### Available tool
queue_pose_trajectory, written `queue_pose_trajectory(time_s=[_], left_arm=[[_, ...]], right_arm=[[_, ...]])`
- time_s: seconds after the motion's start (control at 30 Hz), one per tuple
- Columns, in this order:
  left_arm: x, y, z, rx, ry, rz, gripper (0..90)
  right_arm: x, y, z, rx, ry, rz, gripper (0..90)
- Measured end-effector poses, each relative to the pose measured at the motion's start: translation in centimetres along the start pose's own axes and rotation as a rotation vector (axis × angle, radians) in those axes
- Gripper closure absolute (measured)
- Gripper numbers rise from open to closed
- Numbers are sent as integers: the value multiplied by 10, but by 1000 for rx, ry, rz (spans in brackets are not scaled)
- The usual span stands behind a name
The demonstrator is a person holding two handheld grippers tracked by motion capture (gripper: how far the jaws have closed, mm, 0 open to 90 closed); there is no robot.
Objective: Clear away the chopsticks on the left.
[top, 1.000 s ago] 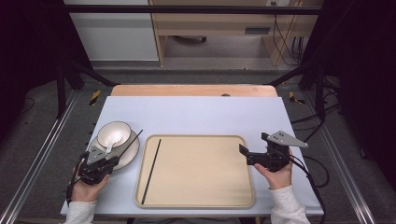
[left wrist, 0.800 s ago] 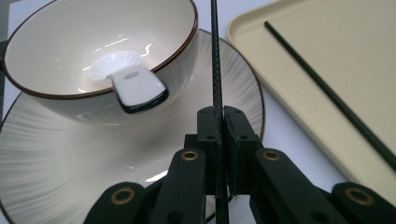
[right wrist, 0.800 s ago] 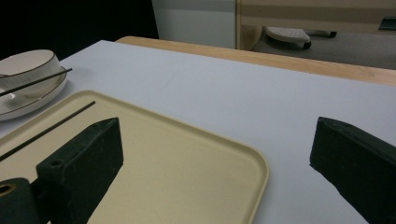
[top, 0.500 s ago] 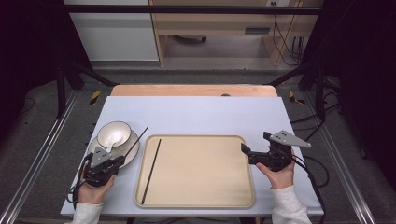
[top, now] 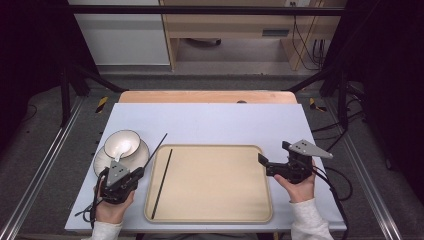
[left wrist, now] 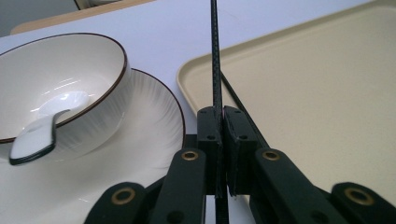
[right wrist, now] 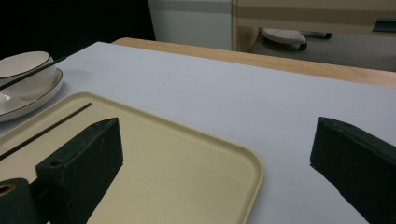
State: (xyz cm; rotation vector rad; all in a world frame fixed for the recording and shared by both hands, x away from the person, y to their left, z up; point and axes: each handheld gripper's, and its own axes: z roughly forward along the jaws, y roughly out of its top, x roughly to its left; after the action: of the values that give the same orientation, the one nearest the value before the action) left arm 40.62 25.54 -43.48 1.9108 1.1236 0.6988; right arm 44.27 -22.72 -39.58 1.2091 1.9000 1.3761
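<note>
Currently I have the left gripper (top: 136, 173) pinching one black chopstick (top: 155, 149) between its pressed-together jaws, at the front-left of the table (top: 210, 122). Its long axis runs from the jaws toward the far edge and slightly right, its free tip above the bare surface just beyond the tray's (top: 210, 212) far-left corner. In the left gripper view the chopstick (left wrist: 215, 56) rises straight out of the clamped jaws. A second chopstick (top: 162, 182) lies flat inside the tray, parallel to its left rim and just beside it, long axis front to back. My right gripper (top: 270, 166) hovers at the tray's right rim with jaws spread and nothing between them. Left of the tray, a white bowl (top: 122, 143) with a spoon (top: 119, 151) sits on a plate (top: 142, 150) near the table's left edge, close to the held chopstick. Most of the tray floor and the far half of the table give open room. Beyond the far edge I see a wooden board (top: 200, 96), then grey floor and cabinet fronts.
</note>
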Motion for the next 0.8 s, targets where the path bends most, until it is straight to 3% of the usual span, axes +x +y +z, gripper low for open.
queue_pose_trajectory(time_s=[0.33, 0.67, 0.8], left_arm=[[-19, 2, 2, -14, 12, -19, 855], [-46, 7, 6, -52, 34, -78, 855], [-54, 10, 8, -45, 51, -71, 855]], right_arm=[[0, 0, -1, -12, 1, 2, 25], [1, 0, -2, -14, 3, 2, 24], [1, 0, -3, -14, 4, 1, 25]])
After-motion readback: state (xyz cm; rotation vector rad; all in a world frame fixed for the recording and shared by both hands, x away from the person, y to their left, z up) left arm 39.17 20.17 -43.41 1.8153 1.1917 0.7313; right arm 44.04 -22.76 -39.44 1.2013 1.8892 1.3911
